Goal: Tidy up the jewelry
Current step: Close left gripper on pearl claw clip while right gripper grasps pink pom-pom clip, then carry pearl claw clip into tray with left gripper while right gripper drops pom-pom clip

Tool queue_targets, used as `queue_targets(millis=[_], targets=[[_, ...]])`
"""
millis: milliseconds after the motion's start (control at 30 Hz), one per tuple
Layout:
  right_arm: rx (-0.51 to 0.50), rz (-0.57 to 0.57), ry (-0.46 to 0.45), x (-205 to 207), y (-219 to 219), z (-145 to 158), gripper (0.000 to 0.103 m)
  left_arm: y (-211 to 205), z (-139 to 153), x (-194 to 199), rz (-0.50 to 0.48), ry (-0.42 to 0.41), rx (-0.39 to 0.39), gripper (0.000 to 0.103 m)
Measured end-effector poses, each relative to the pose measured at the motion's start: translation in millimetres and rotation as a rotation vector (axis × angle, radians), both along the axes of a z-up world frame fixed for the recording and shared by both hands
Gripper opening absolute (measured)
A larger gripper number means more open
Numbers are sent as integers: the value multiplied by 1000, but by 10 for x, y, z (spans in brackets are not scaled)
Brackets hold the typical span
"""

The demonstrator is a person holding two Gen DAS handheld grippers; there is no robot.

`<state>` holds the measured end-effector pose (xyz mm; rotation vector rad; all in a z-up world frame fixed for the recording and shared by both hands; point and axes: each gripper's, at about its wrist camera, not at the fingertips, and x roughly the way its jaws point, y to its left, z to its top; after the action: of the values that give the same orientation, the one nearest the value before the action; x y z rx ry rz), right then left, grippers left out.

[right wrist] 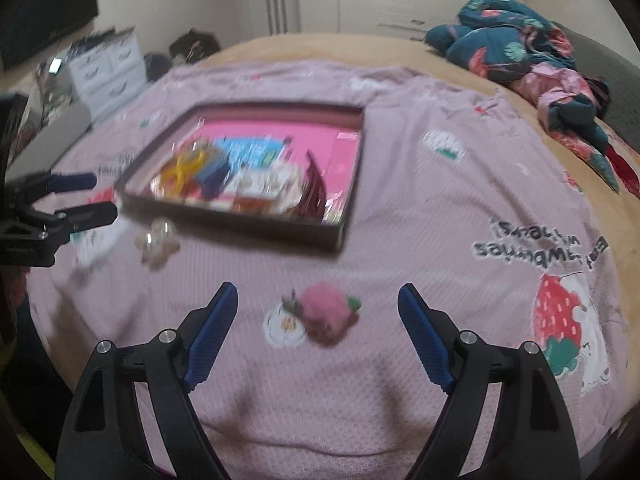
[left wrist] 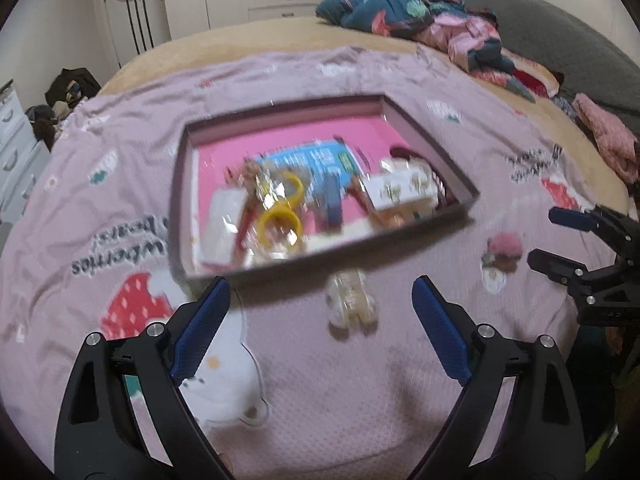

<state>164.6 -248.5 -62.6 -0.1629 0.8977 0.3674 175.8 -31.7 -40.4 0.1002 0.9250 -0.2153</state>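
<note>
Both the left tool (left wrist: 322, 300) and right tool (right wrist: 318, 306) gape wide, empty, near the jewelry box (left wrist: 432, 128), a pale trinket (left wrist: 352, 300) just beside it.

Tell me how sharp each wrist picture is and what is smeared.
Left wrist view: motion blur smears the tray contents and the pale trinket on the blanket; the left tool itself stays crisp. Right wrist view: blurrier overall, the tray edges doubled, the pink strawberry piece soft; fisheye bends the bed edges in both.
</note>
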Motion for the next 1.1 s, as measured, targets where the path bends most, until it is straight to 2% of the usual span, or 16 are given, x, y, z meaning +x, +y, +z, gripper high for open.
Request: queue_targets(millis=[200, 267, 300, 367, 467, 567, 633, 700, 933, 1100], targets=[[-41, 61, 38, 119, 112, -253, 79, -25, -261, -6, 9, 62, -13, 85], [-58, 71, 54, 182, 138, -340, 70, -5, -321, 19, 19, 79, -26, 85], [-62, 74, 67, 218, 154, -400, 68, 8, -358, 34, 27, 91, -32, 85], [-58, 74, 82, 249, 167, -462, 56, 19, -415, 68, 35, 106, -45, 83], [-27, 74, 79, 205, 174, -494, 54, -5, -480, 138, 37, 122, -63, 76], [7, 80, 76, 138, 155, -436, 54, -76, -522, 190, 26, 128, -70, 64], [23, 76, 66, 88, 125, -371, 54, -134, -549, 220, 15, 133, -67, 43], [48, 62, 55, 23, 77, -288, 54, -197, -578, 246, -1, 137, -56, 30], [116, 40, -1, -192, 10, 54, 54, -128, -434, 116, -13, 108, -75, 30], [151, 52, -34, -279, 62, 274, 54, 65, -149, -25, 3, 55, -85, 30]])
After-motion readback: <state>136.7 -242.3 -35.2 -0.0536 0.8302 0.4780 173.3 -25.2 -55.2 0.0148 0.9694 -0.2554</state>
